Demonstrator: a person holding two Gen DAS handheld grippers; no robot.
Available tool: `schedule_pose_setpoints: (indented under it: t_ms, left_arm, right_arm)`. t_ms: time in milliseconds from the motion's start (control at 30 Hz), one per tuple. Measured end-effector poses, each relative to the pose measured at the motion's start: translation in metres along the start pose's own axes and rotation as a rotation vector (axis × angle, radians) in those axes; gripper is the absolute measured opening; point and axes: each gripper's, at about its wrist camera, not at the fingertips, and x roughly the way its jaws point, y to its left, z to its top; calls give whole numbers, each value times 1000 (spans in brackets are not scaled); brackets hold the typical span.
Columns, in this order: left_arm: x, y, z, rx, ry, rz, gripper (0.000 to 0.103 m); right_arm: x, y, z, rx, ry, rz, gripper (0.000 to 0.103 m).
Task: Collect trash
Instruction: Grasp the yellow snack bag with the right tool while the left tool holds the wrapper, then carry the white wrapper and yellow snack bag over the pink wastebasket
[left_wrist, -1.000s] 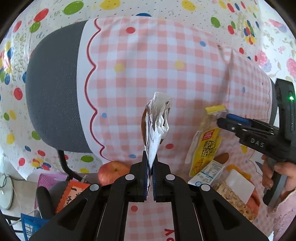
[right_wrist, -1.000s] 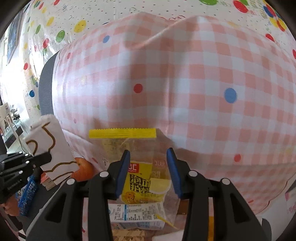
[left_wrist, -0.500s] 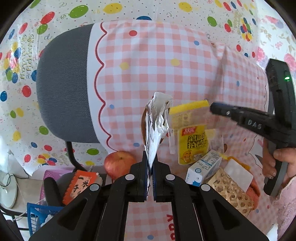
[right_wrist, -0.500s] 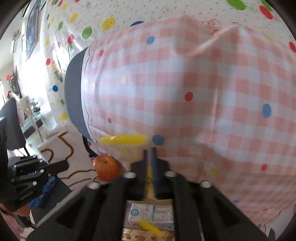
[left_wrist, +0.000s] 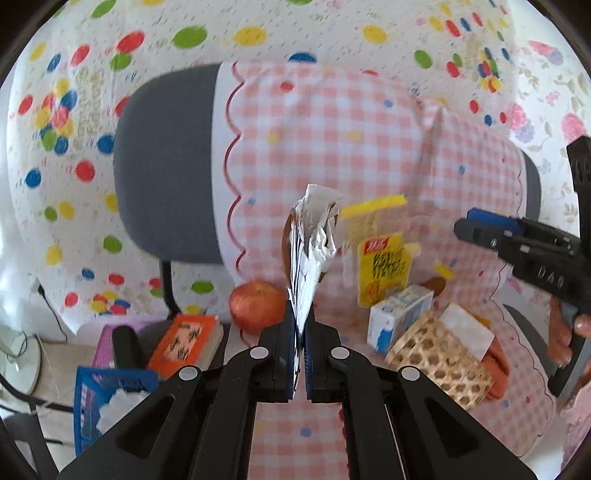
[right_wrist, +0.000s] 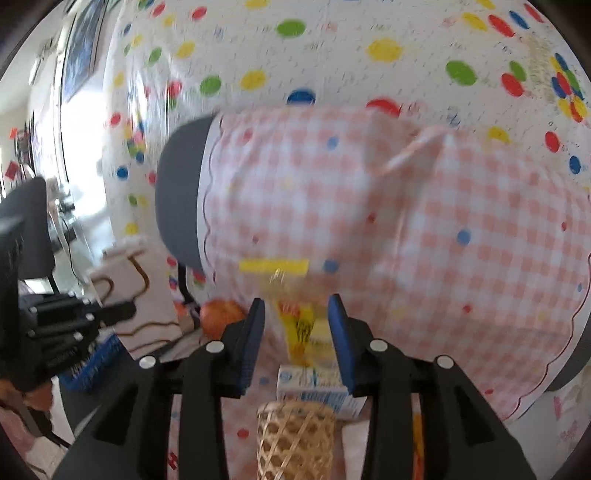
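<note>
Crumpled white paper, a wrapper (left_wrist: 310, 254) with its print too creased to read, stands pinched upright in your left gripper (left_wrist: 300, 339), whose jaws are closed on its lower edge above the pink gingham cloth (left_wrist: 332, 147). Your right gripper (right_wrist: 297, 343) has its jaws parting, and the yellow snack packet (right_wrist: 301, 325) shows blurred between the blue pads without clear contact. Beside it you have a milk carton (left_wrist: 399, 317), half hidden by a woven basket (left_wrist: 439, 354), and an apple (left_wrist: 256, 306).
</note>
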Motion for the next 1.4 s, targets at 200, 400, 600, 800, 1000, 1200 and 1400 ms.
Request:
schedule_pose_setpoints:
  t_ms: [200,400,600,800,1000,1200,1400]
  left_arm:
    - [15,12,10,-16,20,-6,5]
    - [35,16,28,-15,16,-16,5]
    - [56,15,35,-18,26,-29,5]
    - [60,12,35,-17,29,-25,5]
    - [27,-1,42,-13,-30,-34,5]
    - [-29,-32,40,24,-108,-93,5]
    - [-66,-83,3,88,-93,-229,5]
  right_arm:
    - [35,9,2,-28,21,-4,49]
    - [65,4,26,-69,9,-2,53]
    - [82,-2,32,-108,46,47,53]
    - [80,5,24,-190,68,41,9]
    - [6,-10,45,-137,-170,-157,2]
    - [-94,-34,37,-18,-301,-328,1]
    - [-166,-39,-26,80,-257,-404,1]
